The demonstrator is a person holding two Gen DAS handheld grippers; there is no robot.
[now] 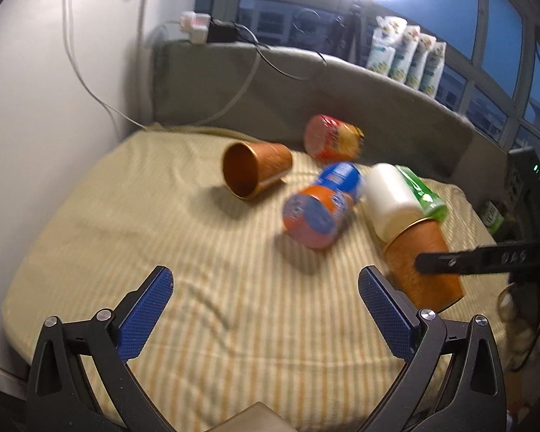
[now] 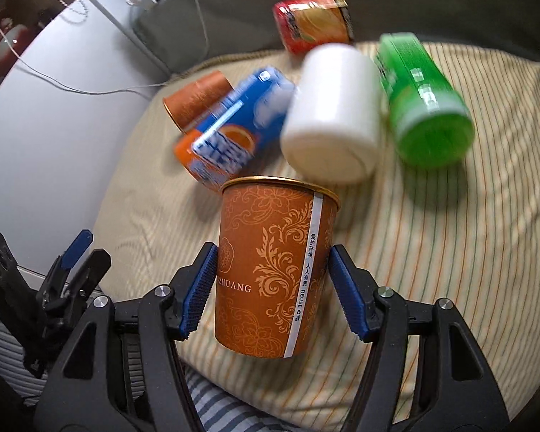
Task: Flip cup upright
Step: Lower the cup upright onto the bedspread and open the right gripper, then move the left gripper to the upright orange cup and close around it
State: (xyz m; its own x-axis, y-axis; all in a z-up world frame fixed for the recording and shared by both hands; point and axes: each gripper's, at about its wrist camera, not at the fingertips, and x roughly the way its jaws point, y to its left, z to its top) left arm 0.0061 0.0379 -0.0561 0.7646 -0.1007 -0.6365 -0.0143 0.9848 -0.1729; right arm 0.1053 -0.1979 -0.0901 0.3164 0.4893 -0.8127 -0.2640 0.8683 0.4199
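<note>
My right gripper (image 2: 268, 273) is shut on an orange paper cup (image 2: 270, 270) with a gold pattern, held rim-up above the striped cloth; it also shows in the left wrist view (image 1: 423, 262) with the right gripper's finger (image 1: 450, 261) across it. A second orange cup (image 1: 253, 169) lies on its side, mouth toward me, at the cloth's middle; it shows in the right wrist view (image 2: 196, 99) too. My left gripper (image 1: 266, 298) is open and empty over the cloth's near part.
Lying on the striped cloth (image 1: 162, 252) are a blue-orange can (image 1: 322, 205), a red can (image 1: 333, 136), a white cylinder (image 1: 388, 198) and a green can (image 2: 424, 100). A grey padded backrest (image 1: 306, 93) bounds the far side, with cables and a wall on the left.
</note>
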